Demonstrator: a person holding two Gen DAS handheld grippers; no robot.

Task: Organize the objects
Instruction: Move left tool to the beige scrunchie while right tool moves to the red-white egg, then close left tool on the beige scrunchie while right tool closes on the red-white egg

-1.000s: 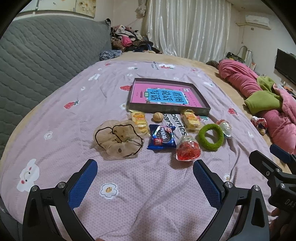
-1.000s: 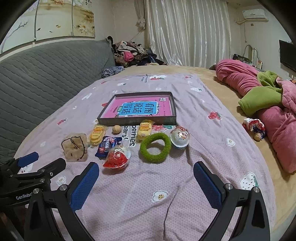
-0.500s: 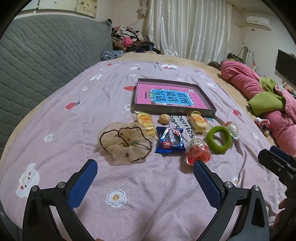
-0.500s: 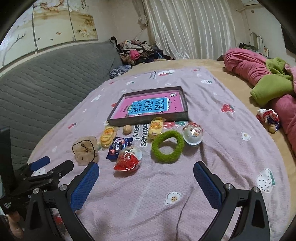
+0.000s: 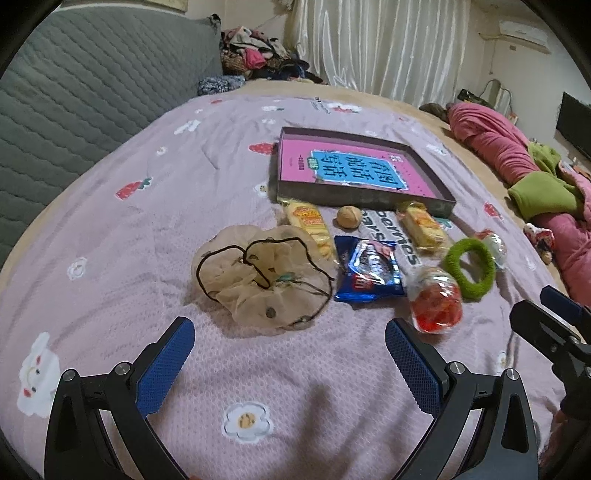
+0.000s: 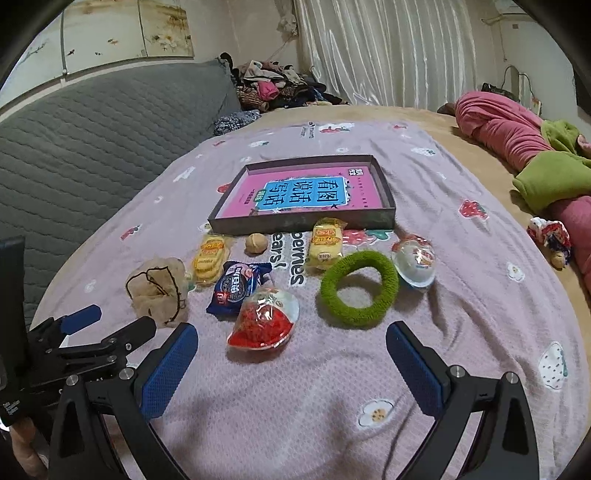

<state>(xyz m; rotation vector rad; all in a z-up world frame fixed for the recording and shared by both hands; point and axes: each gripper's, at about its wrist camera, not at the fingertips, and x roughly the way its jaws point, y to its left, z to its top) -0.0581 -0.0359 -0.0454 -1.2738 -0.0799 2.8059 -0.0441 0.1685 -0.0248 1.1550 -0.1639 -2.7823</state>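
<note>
Hovering wide open, left tool (image 5: pixel 290 345) above beige scrunchie (image 5: pixel 258 275), right tool (image 6: pixel 291 349) likewise (both empty)

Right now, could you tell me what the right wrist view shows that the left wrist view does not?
Only the right wrist view shows the painted wall panels above the grey headboard and the left gripper, open at its left edge. Only the left wrist view shows the dark screen on the far right and the right gripper at its right edge. Both show the tray holding the pink book, the green ring, the beige scrunchie and the blue cookie pack.
</note>
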